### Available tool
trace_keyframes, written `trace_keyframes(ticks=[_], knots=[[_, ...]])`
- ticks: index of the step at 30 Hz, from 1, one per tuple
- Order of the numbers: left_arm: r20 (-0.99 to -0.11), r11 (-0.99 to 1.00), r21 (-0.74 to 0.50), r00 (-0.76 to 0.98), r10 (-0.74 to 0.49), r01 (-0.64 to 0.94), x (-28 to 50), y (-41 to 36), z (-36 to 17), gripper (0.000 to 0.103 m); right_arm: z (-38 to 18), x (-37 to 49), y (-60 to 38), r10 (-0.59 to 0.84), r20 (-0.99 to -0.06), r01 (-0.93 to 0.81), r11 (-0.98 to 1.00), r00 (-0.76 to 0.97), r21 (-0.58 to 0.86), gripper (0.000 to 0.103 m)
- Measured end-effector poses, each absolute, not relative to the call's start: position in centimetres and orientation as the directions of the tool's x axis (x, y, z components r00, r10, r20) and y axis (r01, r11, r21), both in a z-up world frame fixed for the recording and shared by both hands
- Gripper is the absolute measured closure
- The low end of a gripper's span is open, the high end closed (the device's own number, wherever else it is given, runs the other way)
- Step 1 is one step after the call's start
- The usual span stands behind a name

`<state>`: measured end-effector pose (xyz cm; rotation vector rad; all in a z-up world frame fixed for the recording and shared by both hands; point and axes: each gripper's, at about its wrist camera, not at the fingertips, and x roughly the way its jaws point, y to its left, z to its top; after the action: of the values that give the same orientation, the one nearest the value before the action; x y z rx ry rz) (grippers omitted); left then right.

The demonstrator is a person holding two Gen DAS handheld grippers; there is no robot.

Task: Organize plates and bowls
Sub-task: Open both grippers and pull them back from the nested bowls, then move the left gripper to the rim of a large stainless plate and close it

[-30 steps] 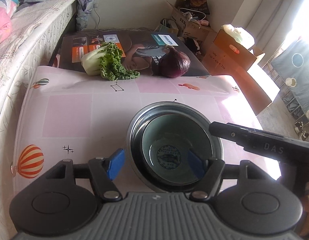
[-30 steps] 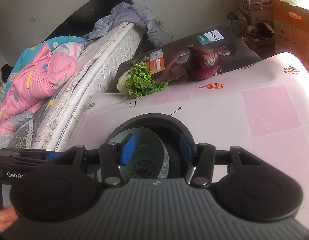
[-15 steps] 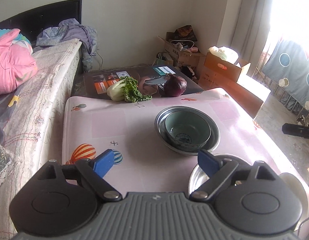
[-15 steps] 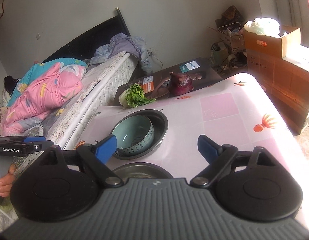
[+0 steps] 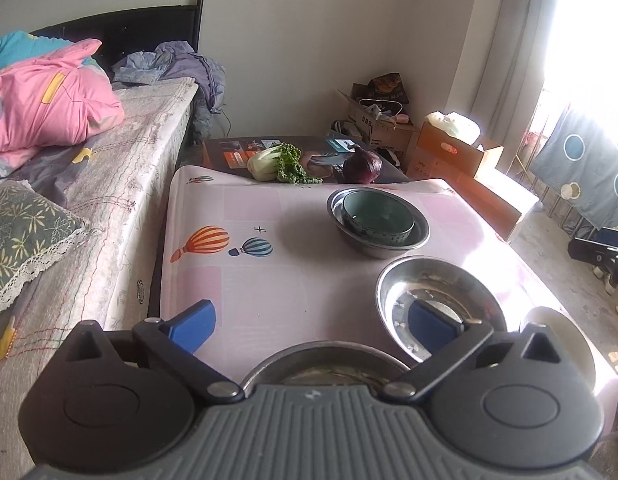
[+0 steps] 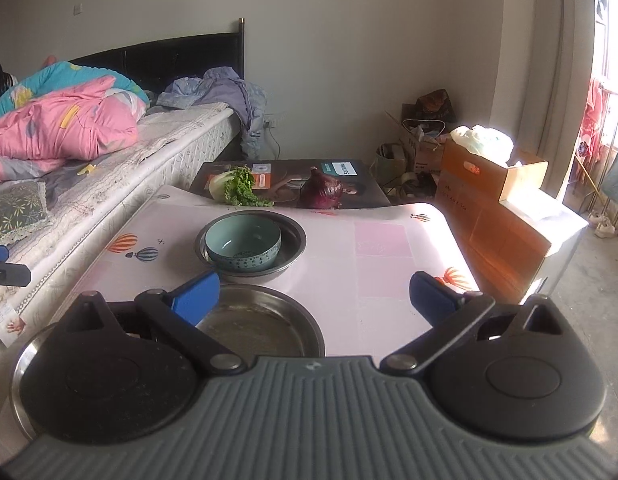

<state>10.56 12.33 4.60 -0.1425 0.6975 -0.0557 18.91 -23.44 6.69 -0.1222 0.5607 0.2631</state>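
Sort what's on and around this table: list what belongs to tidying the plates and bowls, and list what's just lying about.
Part of the job:
- green bowl, nested in a steel bowl
- steel dish
- second steel dish
- white plate at the table edge

Lying about:
- greens
- red onion
- printed box under them
- cardboard boxes
- pink quilt on the bed

- Tabletop (image 5: 309, 280) under a pink cloth printed with hot-air balloons, just beside a bed (image 5: 109, 184).
- Far half: steel bowl (image 6: 293, 246) holding a teal bowl (image 6: 243, 242).
- Near half: steel basin (image 5: 441, 292), second steel basin (image 6: 261, 322), third (image 6: 19, 364) at near left edge.
- Back edge: printed board (image 6: 289, 184) bearing greens (image 6: 239, 186) and a red onion (image 6: 323, 194).
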Motion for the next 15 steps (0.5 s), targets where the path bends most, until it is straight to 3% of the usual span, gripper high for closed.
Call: trace_keyframes(ticks=[8,15], knots=[[-0.647,0.989,-0.143,0.76,-0.068,-0.033,6.5,13.0,3.4,0.0,5.6,13.4,-19.2,0.175,-0.584,-0.325,0.932,0.793,-0.162,0.001],[-0.629,0.987,-0.157,0.774,-0.068,-0.04,4.0,13.1,2.3,0.0,5.7,10.6,-19.6,0.171,-0.551,-0.269,0.958,0.817,-0.102,0.001]])
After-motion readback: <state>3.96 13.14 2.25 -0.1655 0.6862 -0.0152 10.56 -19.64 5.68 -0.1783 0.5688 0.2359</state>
